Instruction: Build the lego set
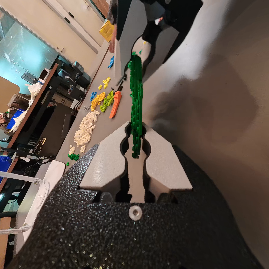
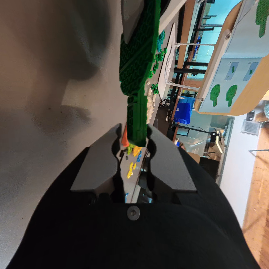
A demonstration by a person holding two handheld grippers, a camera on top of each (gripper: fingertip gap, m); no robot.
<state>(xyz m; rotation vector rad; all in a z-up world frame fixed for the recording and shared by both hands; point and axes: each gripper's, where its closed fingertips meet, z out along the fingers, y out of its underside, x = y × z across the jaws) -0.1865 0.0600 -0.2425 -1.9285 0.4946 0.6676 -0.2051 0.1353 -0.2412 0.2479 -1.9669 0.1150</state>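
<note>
Left gripper [image 1: 136,128]: rolled sideways, nearly closed, pads clamp green brick plate [image 1: 136,104] edge-on above grey table [image 1: 196,101]. Right gripper [image 2: 134,131]: opposite end, part open (left pad clear of plate).

Print shows on a black box [image 1: 43,143] and a yellow box [image 1: 107,29].

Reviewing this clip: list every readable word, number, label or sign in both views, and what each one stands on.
Writing is not quoted here; these things bear it:
Yellow box at the far end of the table: dense dark print, too small to read.
Black box under the table: pale label and lettering.
Instruction sheet, upper right of the right wrist view: step numbers beside pictures of a green model.
Blue bin: small white sticker, too small to read.
</note>
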